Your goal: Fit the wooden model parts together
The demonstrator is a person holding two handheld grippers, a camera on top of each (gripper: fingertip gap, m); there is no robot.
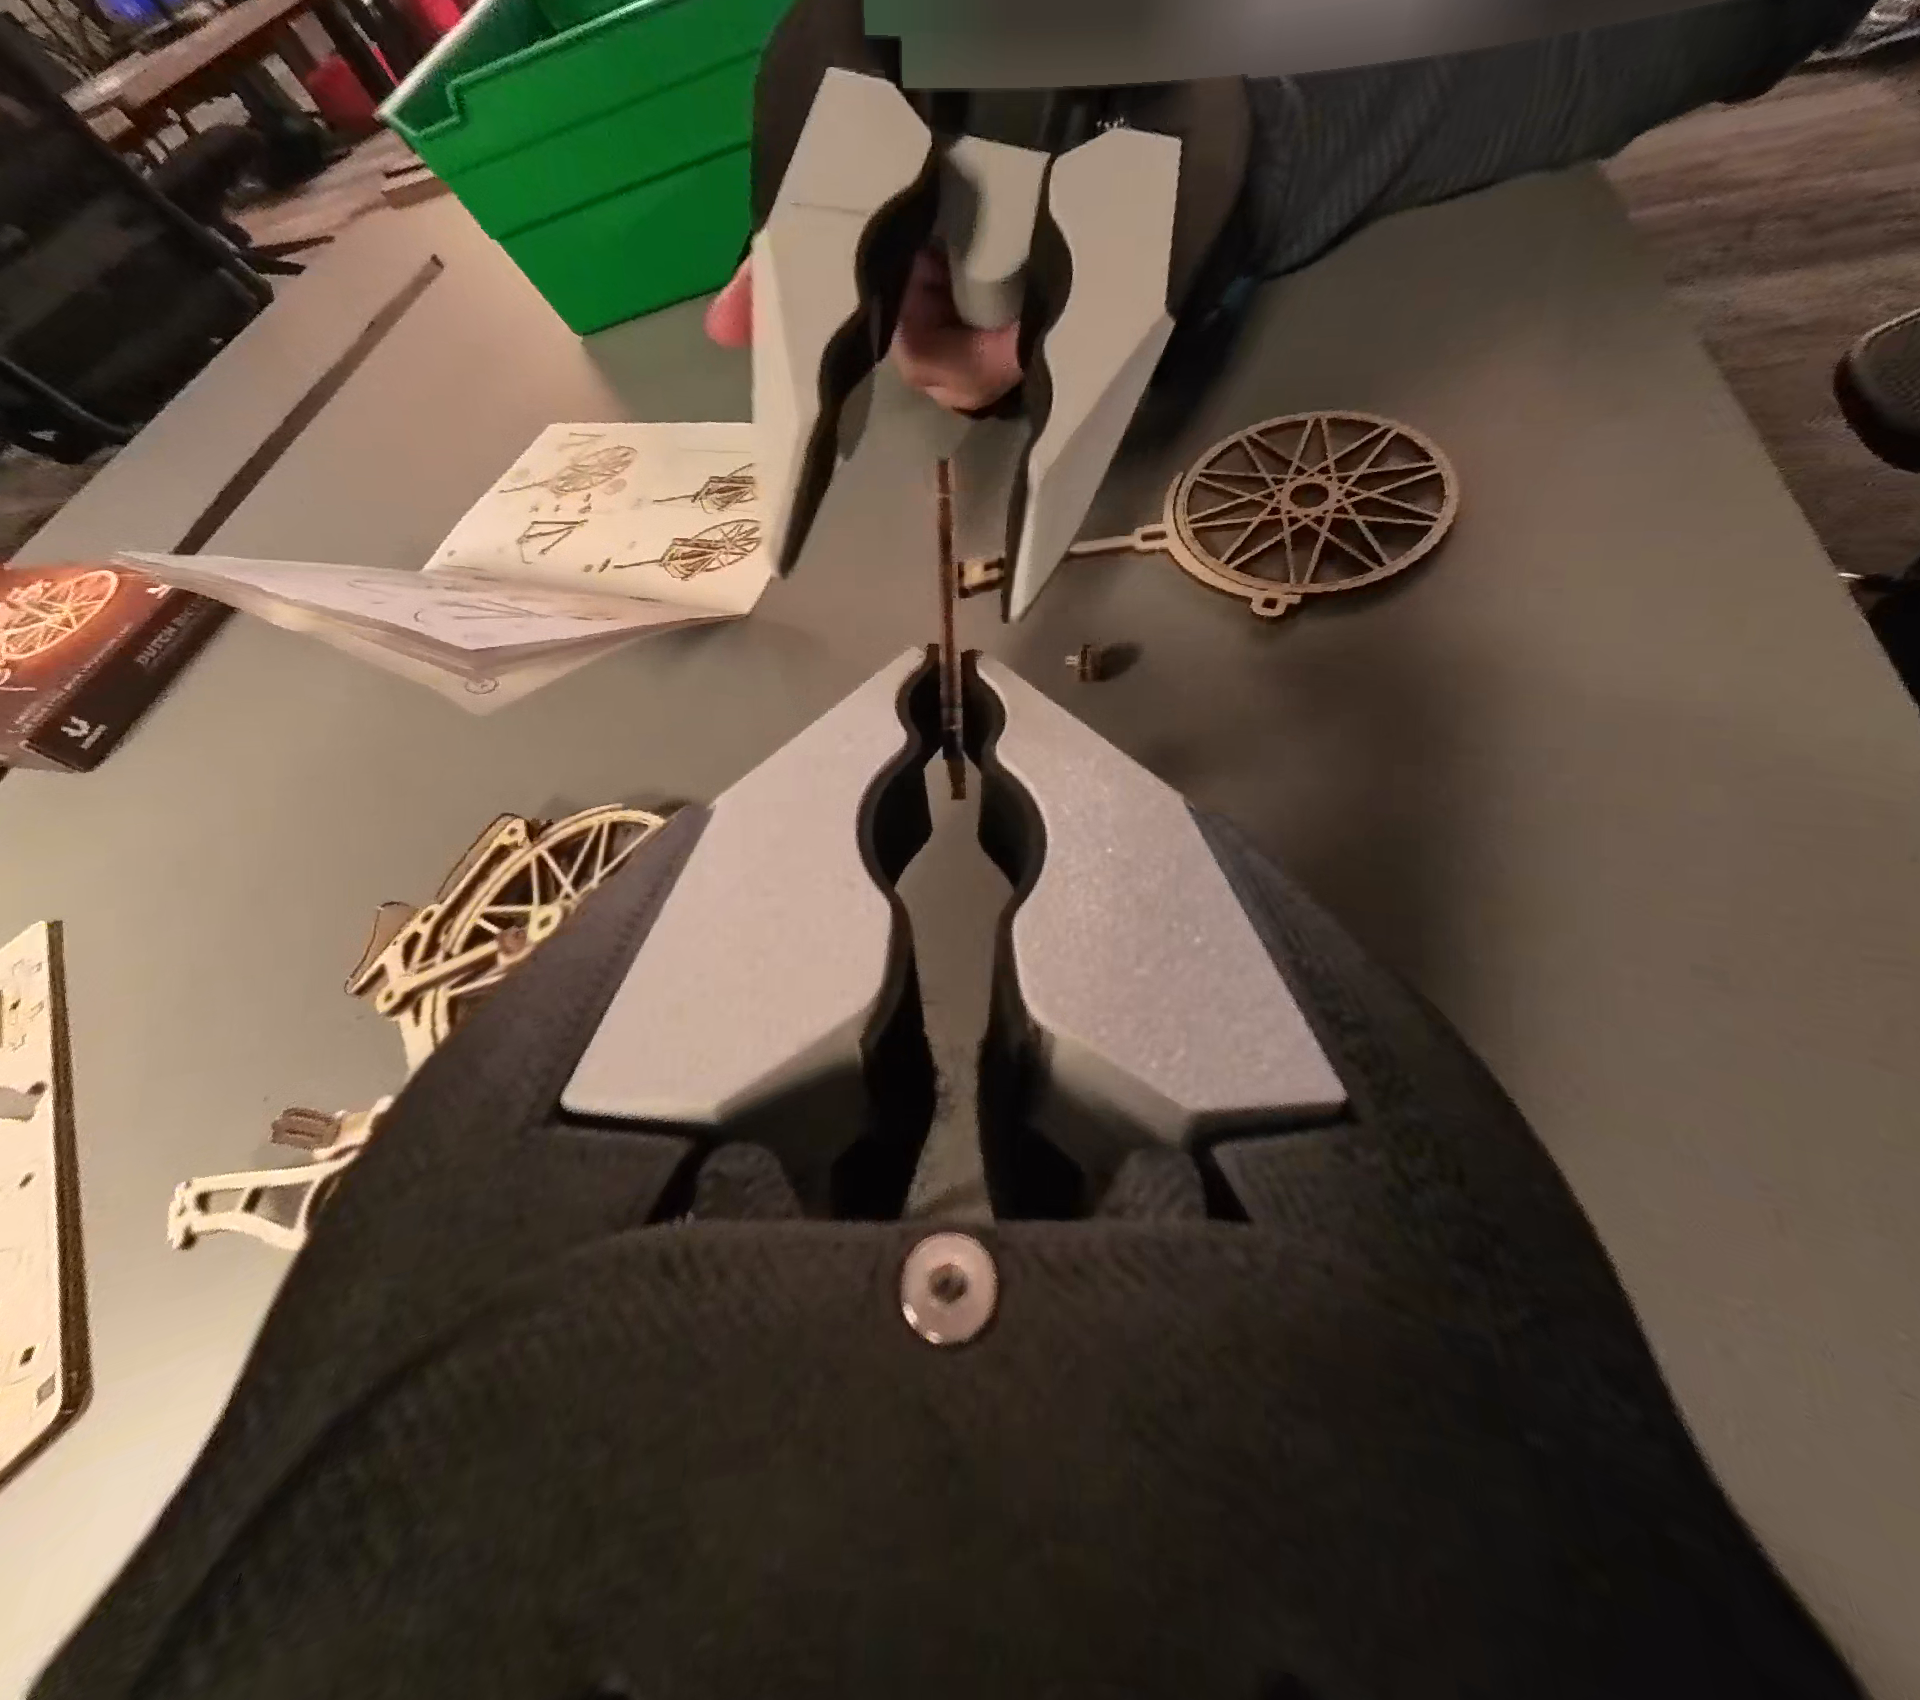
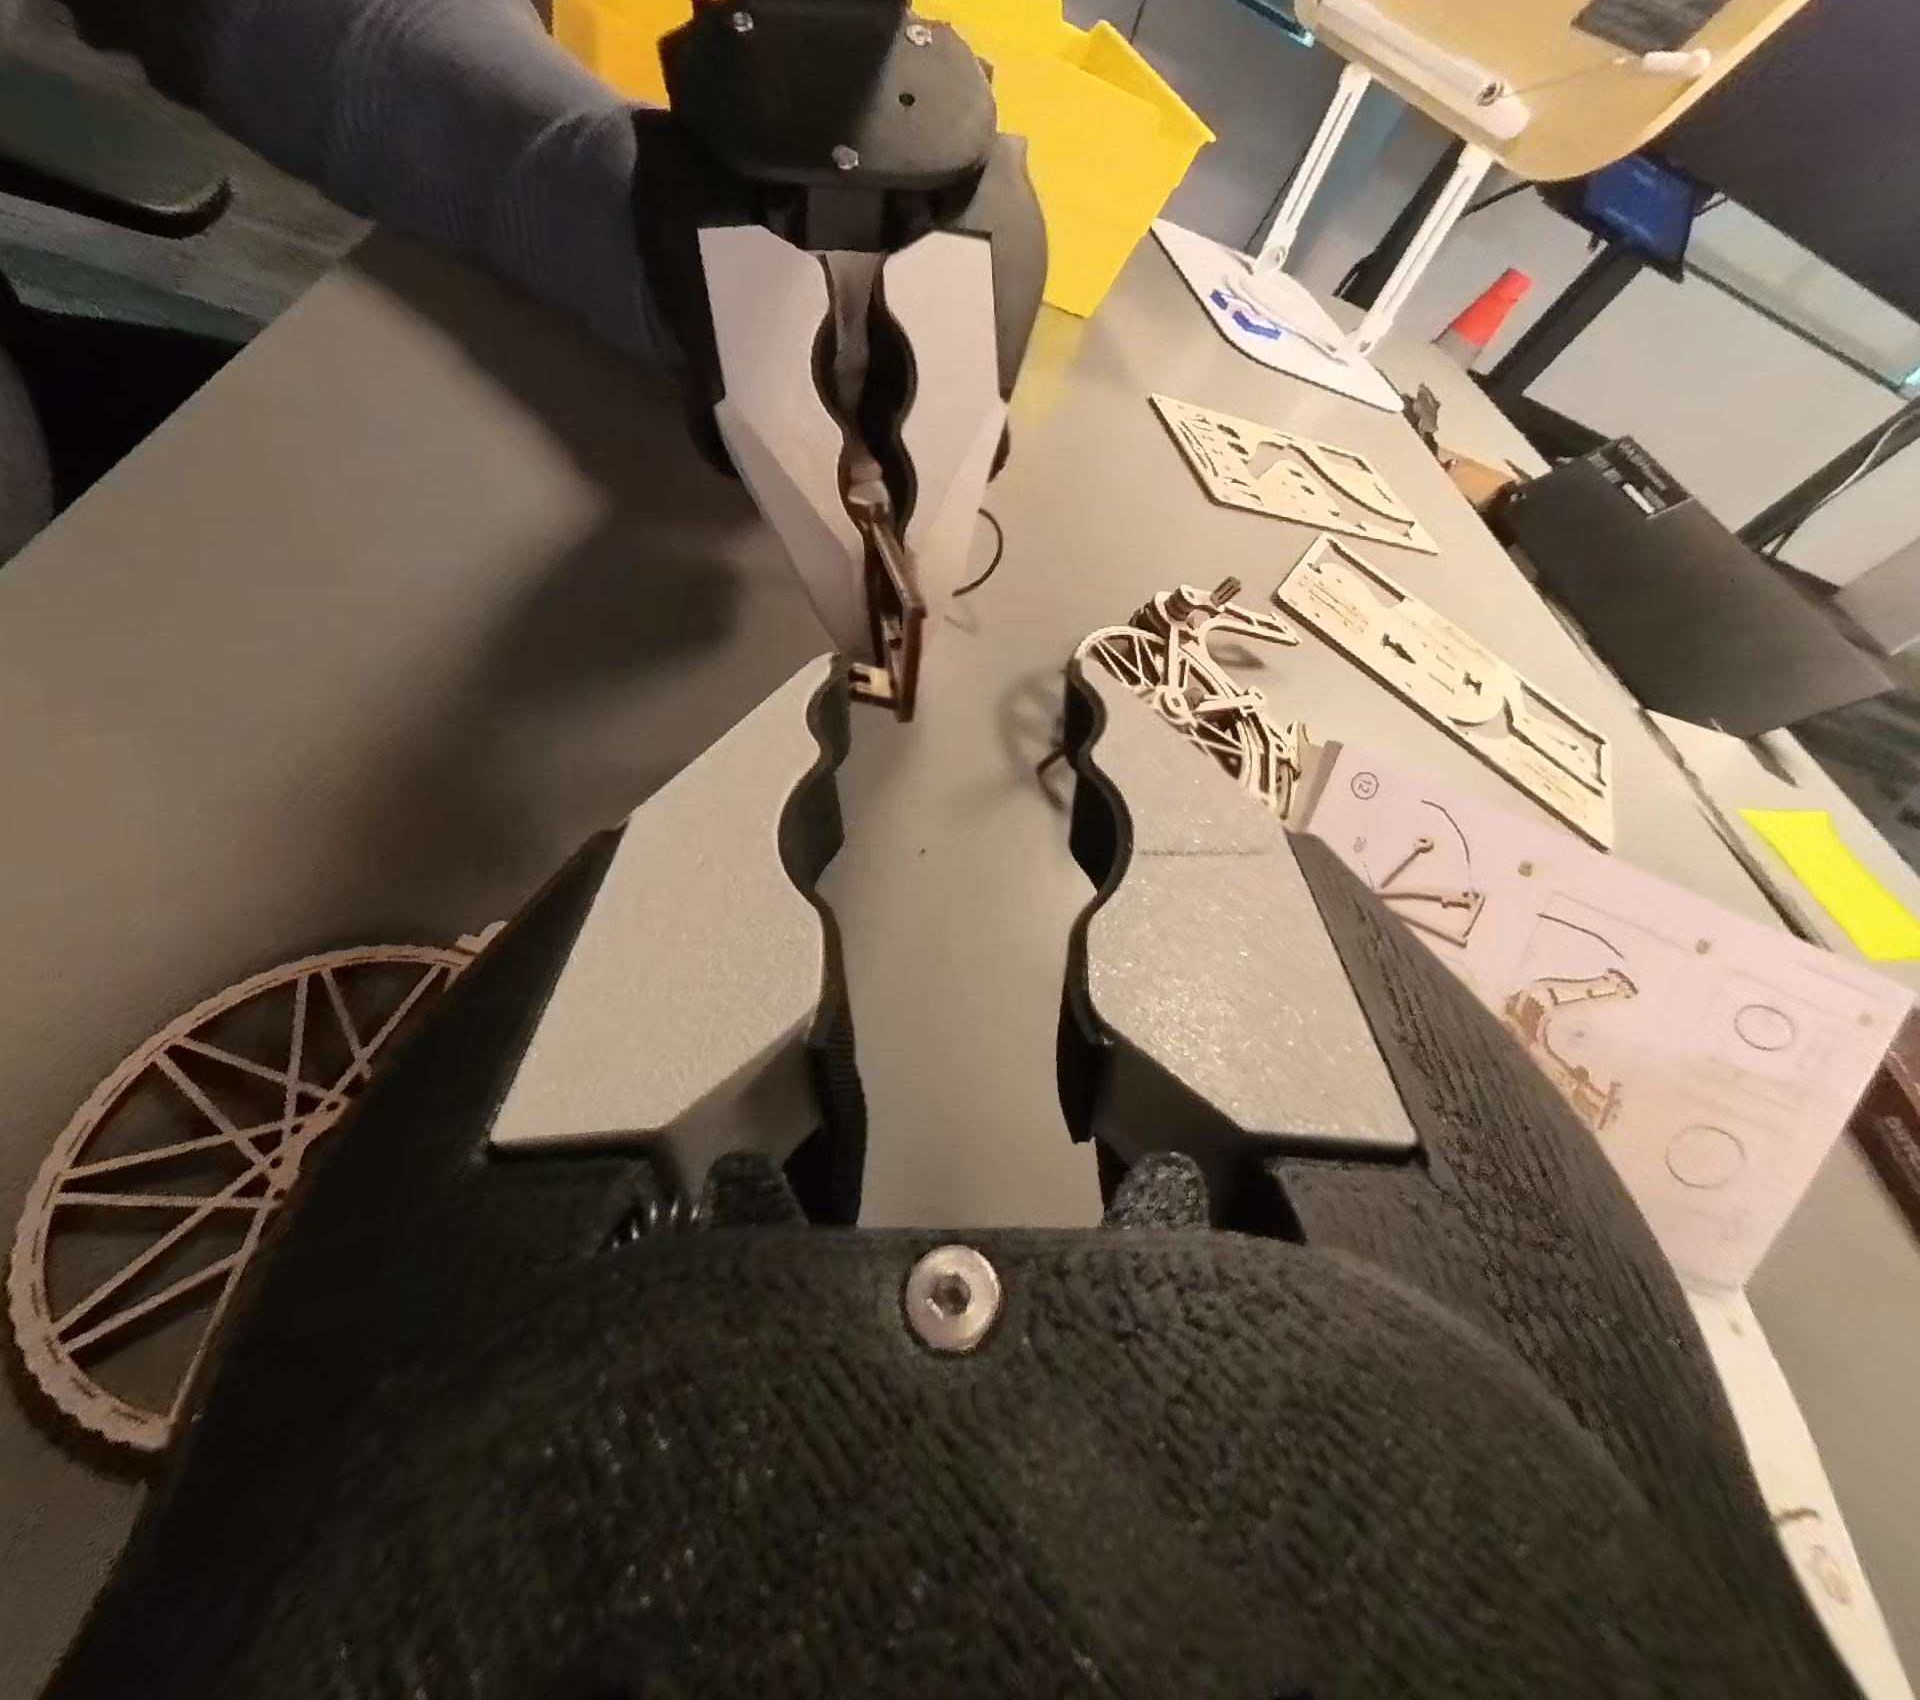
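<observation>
The left claw point(image 1: 948, 663) is clamped on a thin wooden part point(image 1: 948, 601), which stands edge-on between its tips and sticks out ahead of them. The right claw point(image 1: 899, 580) faces it with its fingers spread apart, its tips on either side of the far end of that part, not gripping. From the right wrist view, the part point(image 2: 891, 627) hangs from the left claw point(image 2: 883, 611) just ahead of the right claw's left fingertip point(image 2: 826, 694). A spoked wooden wheel point(image 1: 1314, 497) lies flat on the counter point(image 1: 1558, 819) right of both claws; a half-built bicycle model point(image 1: 499, 902) lies left of the left claw.
</observation>
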